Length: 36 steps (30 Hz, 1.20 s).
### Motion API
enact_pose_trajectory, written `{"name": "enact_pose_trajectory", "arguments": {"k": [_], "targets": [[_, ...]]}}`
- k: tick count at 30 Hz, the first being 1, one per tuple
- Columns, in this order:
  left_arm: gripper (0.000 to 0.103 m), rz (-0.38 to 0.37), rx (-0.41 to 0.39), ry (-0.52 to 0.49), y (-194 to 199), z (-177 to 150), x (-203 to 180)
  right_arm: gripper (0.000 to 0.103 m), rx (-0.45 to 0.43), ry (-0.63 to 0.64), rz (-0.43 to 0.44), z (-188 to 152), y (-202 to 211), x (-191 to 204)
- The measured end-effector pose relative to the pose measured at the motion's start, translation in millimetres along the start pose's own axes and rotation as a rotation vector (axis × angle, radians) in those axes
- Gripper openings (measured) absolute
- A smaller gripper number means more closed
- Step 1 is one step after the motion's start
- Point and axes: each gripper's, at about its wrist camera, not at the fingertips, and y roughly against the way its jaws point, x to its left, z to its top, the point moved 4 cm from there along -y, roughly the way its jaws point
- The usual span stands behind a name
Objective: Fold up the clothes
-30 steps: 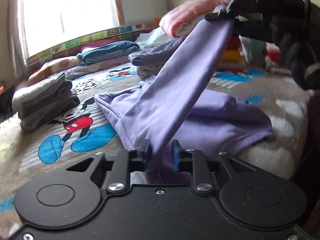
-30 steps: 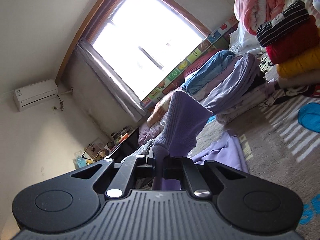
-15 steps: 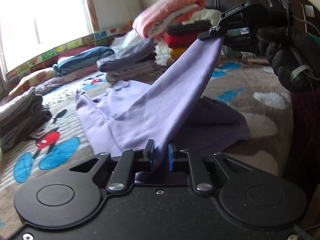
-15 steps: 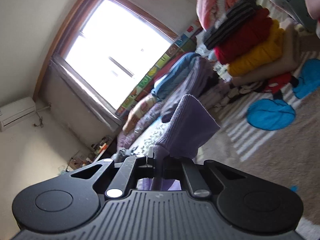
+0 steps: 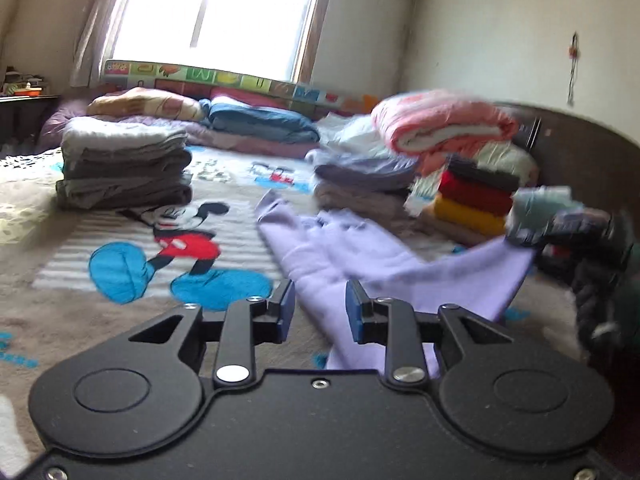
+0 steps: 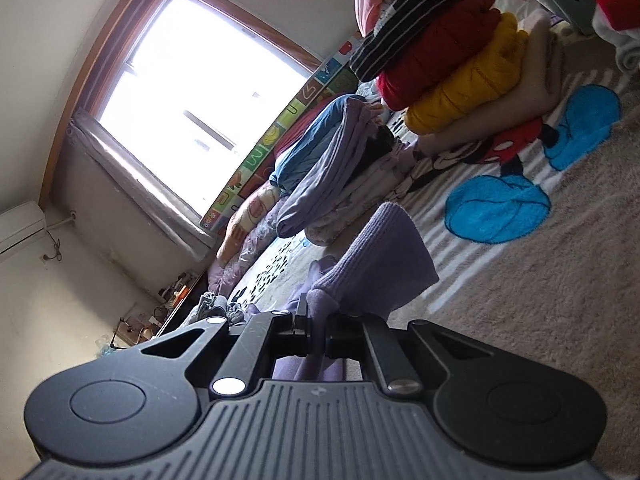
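A lilac long-sleeved garment [image 5: 344, 252] lies spread on the cartoon-mouse blanket [image 5: 120, 312]. My left gripper [image 5: 319, 312] is open just above its near part, blue pads apart, with the cloth showing behind the gap and under the right finger. At the right of the left wrist view, blurred, my right gripper [image 5: 532, 236] holds one sleeve end low over the bed, a dark-gloved hand [image 5: 600, 284] behind it. In the right wrist view the right gripper [image 6: 318, 334] is shut on the ribbed lilac cuff [image 6: 380, 264], which sticks up past the fingertips.
Folded stacks ring the garment: grey ones [image 5: 124, 168] at left, a lavender pile [image 5: 360, 176] behind, red and yellow jackets [image 5: 472, 204] under a pink blanket [image 5: 440, 124] at right. Pillows [image 5: 256, 120] line the window side. A dark headboard [image 5: 592, 160] is far right.
My left gripper has opened and let go of the lilac cloth it was pinching. The right gripper has come down from high up to near the bed, sleeve still held.
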Motion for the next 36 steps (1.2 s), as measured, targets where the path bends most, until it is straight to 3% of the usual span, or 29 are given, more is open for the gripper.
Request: {"name": "enact_pose_trajectory", "arguments": {"k": [8,11,15,19,23,26,33,35,36], "targets": [[0.022,-0.066,0.099,-0.173,-33,-19,-47,0.008,-0.033,0.028,0.038,14,10,16],[0.022,-0.113,0.23,-0.239,-55,-41,-61,0.008,-0.061,0.027,0.051,18,20,16],[0.021,-0.116,0.288,-0.278,-58,-47,-62,0.008,-0.025,0.024,0.005,8,23,-6],[0.021,-0.116,0.253,-0.249,-43,-35,-51,0.008,0.006,-0.017,-0.006,-4,23,-31],[0.021,-0.041,0.131,-0.145,-44,-10,-36,0.008,0.017,-0.042,0.045,-12,24,-44],[0.021,0.006,0.091,-0.11,-57,0,-30,0.008,0.023,-0.056,0.066,-17,24,-51],[0.021,-0.065,0.071,-0.11,-74,7,-44,0.008,0.04,-0.044,0.116,-17,18,-47],[0.021,-0.085,0.119,-0.168,-84,-1,-56,0.008,0.05,-0.03,0.125,-18,17,-44],[0.021,-0.077,0.193,-0.191,-93,-11,-58,0.008,0.052,-0.024,0.124,-18,16,-43]]}}
